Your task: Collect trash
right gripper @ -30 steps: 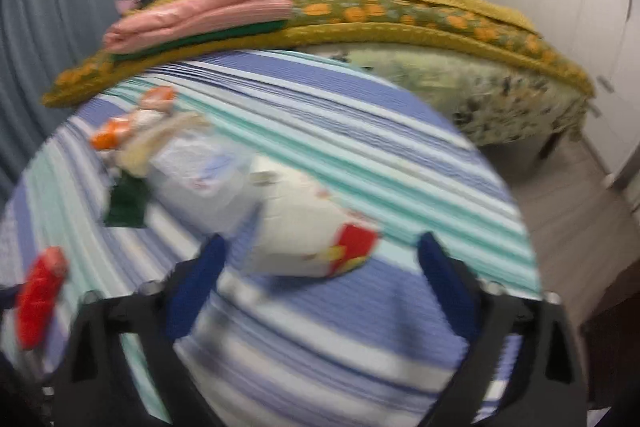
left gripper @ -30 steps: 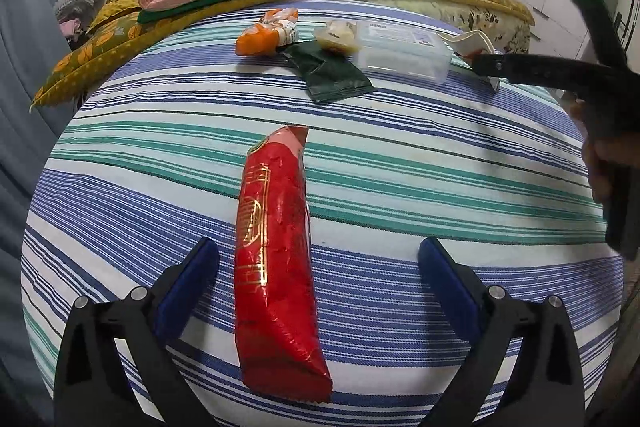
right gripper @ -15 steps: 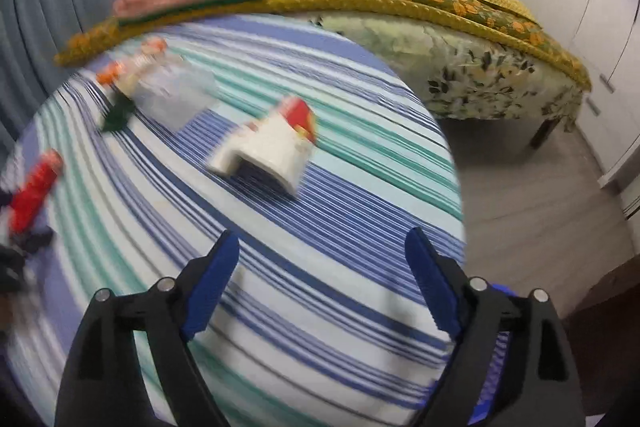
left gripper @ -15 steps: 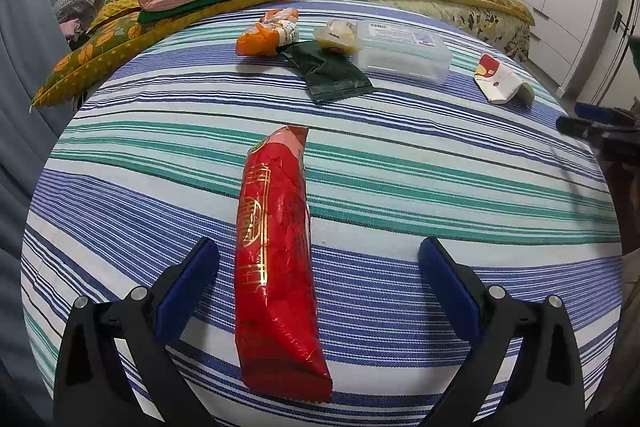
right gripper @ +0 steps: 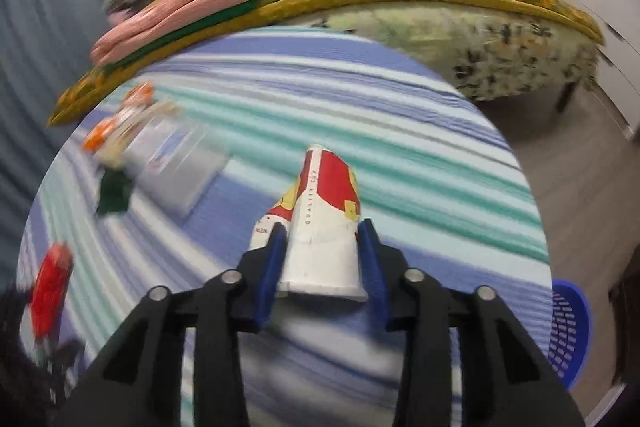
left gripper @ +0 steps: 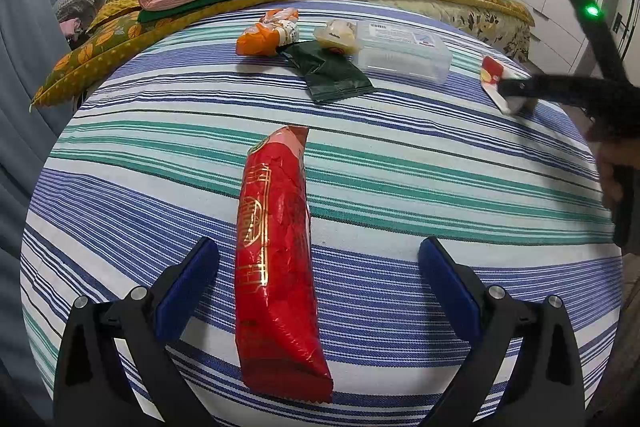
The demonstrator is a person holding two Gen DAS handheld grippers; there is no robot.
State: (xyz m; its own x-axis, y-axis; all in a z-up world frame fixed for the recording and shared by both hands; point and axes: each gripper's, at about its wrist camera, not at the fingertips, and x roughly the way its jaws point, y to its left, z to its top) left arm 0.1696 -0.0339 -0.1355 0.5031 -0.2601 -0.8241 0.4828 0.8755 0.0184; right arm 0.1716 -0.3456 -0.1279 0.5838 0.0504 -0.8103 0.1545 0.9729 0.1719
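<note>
Since the earlier frame the right tongs (right gripper: 320, 259) have advanced over the striped desk (right gripper: 400, 131) and are closing on the flattened white-and-red paper cup (right gripper: 324, 227), which may crumple and slip; left tongs (left gripper: 318, 287) gape wide, empty.

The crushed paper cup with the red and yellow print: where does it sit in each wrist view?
Left wrist view: paper cup lies at the far right edge of the striped cloth, under the right tongs.
Right wrist view: paper cup is at centre, low, between the closing pads.
Shared landmark: the clear plastic box, left of the cup in both.
</note>
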